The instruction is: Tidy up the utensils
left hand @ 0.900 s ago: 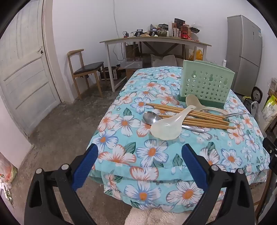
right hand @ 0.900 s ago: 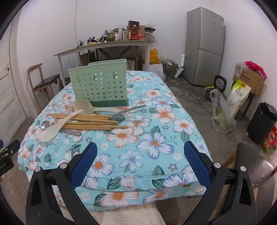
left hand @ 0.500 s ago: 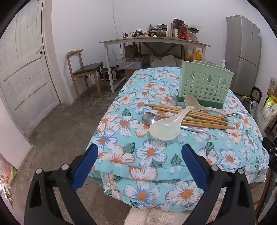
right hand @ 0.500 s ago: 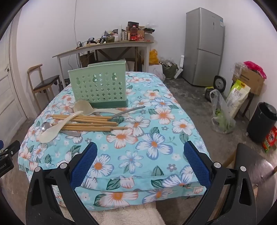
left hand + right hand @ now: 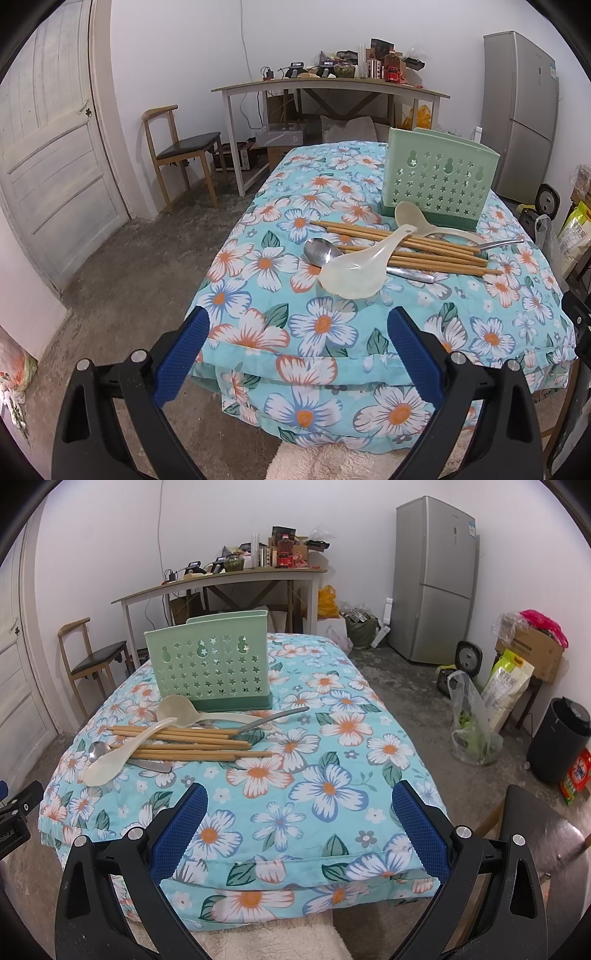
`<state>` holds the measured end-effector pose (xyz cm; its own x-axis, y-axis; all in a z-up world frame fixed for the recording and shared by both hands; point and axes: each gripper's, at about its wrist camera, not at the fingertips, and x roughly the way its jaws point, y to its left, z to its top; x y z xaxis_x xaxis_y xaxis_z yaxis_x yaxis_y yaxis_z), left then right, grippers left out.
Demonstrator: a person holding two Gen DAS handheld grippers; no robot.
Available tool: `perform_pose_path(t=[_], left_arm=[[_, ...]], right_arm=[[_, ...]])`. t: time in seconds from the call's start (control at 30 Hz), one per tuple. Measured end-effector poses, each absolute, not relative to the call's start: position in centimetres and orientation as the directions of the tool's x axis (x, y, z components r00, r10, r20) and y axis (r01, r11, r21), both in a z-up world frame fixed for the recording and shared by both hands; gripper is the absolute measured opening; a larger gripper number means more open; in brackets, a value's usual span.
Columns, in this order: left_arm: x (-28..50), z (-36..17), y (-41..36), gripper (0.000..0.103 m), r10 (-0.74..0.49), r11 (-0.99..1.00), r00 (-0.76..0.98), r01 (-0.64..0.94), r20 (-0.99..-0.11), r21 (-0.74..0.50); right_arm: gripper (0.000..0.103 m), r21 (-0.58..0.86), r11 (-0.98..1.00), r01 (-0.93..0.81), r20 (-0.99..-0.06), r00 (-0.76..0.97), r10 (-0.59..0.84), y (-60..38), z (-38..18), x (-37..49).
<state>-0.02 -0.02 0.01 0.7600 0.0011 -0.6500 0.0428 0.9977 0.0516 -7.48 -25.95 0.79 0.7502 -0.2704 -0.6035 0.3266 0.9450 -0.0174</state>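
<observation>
A pile of utensils lies on the floral-covered table: several wooden chopsticks, a translucent white rice spoon, a cream ladle and a metal spoon. A green perforated utensil holder stands upright behind them. The pile also shows in the right wrist view, with chopsticks, rice spoon and holder. My left gripper is open and empty, near the table's front edge. My right gripper is open and empty, over the front right of the table.
A wooden chair and a door are at the left. A cluttered desk stands behind the table. A fridge, bags and a black bin are at the right.
Both grippers have moved slightly closer to the table. Both stay open and empty. The utensils have not moved.
</observation>
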Motion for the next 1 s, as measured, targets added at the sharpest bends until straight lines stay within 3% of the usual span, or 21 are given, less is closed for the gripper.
perform_pose_path(t=[1.0], left_arm=[[0.35, -0.42, 0.14, 0.095, 0.006, 0.998, 0.758, 0.039, -0.653, 0.055]], right_arm=[[0.096, -0.014, 0.945, 0.326, -0.604, 0.751, -0.268, -26.13, 0.77, -7.37]])
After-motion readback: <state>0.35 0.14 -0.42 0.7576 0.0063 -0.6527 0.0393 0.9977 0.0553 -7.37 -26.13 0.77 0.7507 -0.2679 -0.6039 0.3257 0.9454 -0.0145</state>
